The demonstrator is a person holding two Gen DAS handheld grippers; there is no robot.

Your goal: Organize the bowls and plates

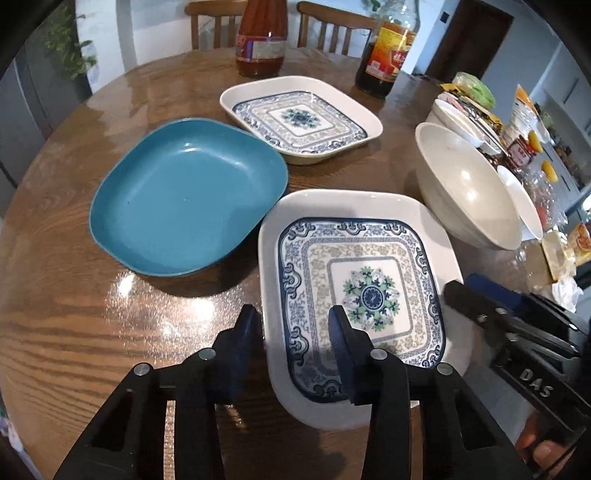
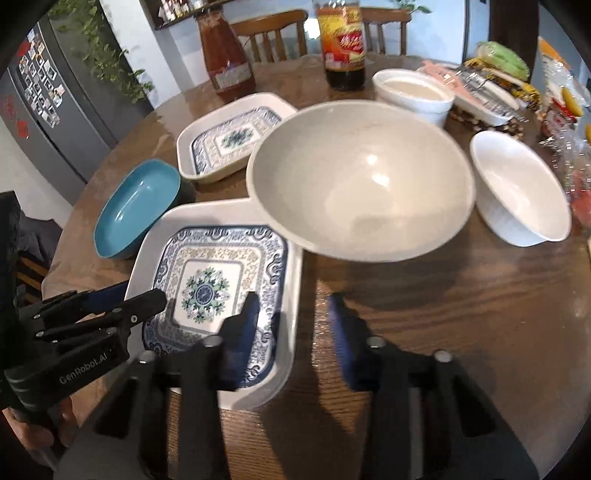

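Left wrist view: left gripper (image 1: 295, 314), fingers spread, straddles the left rim of the near patterned square plate (image 1: 354, 295); teal plate (image 1: 184, 199), far patterned plate (image 1: 299, 118) and large cream bowl (image 1: 465, 184) lie separate on the wooden table (image 1: 74, 295). Right wrist view: right gripper (image 2: 295, 306), fingers spread and empty, straddles that plate's right rim; small white bowl (image 2: 517, 192) and white pot (image 2: 413, 92) unstacked. Stacking apparently not begun.

Round wooden table (image 1: 74, 332) with strong grain, glossy top catching pale glare. Two wooden slat-back chairs (image 2: 273, 35) pushed in at the table's far edge — white wall behind them. Dark grey fridge (image 2: 44, 110) covered in small photo magnets stands left of the table, trailing green vine plant (image 2: 107, 59) hanging just beside it. Dark brown door (image 1: 469, 40) beyond the table's far right — daylight-level, cool lighting.
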